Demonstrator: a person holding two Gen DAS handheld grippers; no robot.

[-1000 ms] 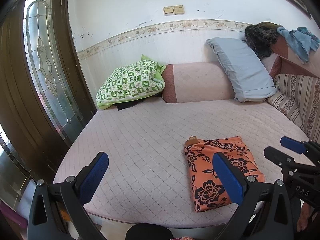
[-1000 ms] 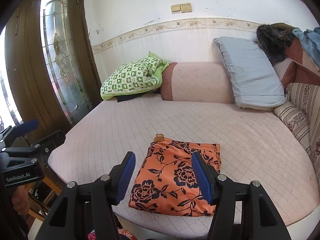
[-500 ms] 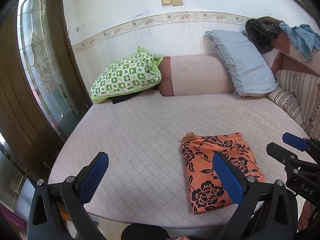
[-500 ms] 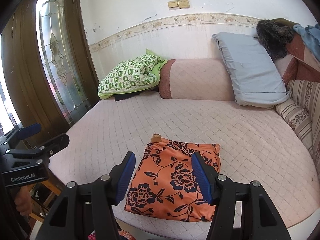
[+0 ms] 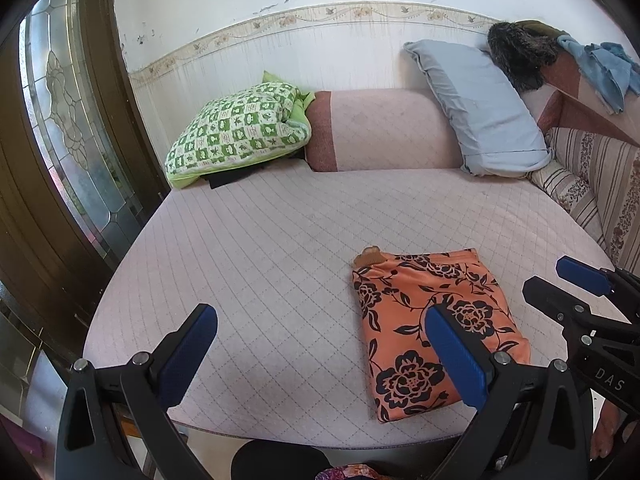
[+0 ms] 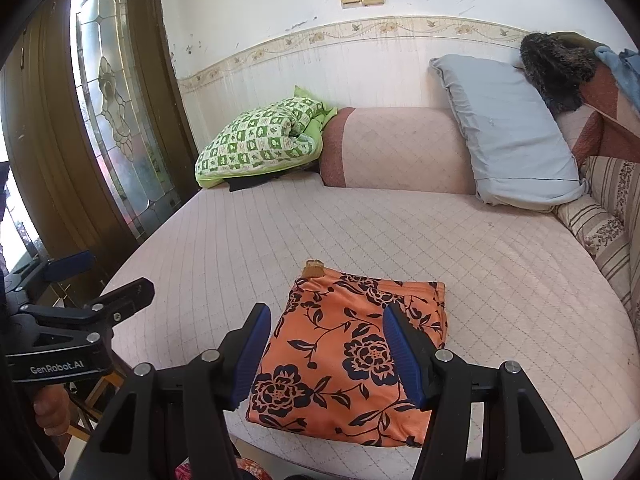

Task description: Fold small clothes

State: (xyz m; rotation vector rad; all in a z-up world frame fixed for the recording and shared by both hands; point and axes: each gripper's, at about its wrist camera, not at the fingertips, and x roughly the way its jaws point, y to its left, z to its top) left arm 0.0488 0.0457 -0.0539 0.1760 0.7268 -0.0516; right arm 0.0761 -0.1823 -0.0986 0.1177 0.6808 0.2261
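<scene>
A folded orange garment [image 5: 400, 300] [image 6: 340, 360] with a black flower print lies flat near the front edge of the pink quilted bed [image 5: 260, 260] [image 6: 280, 232]. A small brown tag [image 6: 314, 268] sticks out at its far left corner. My right gripper [image 6: 326, 316] hovers open over the garment's near half, its blue pads apart and touching nothing. My left gripper [image 5: 318, 320] is open wide to the left of the garment, over bare bedcover, with its right finger in front of the cloth's edge. Each gripper shows in the other's view: right gripper [image 5: 548, 276], left gripper [image 6: 120, 274].
At the back stand a green checked pillow [image 5: 240, 132], a pink bolster [image 5: 380, 132] and a blue-grey pillow [image 5: 488, 112]. Striped cushions [image 5: 600, 184] and a heap of clothes [image 5: 560, 52] line the right side. A wooden door with glass [image 5: 60, 120] is at the left.
Both grippers have come a little forward and down toward the bed, so the garment looks closer. Their jaws stand as wide as before, and the garment has not moved.
</scene>
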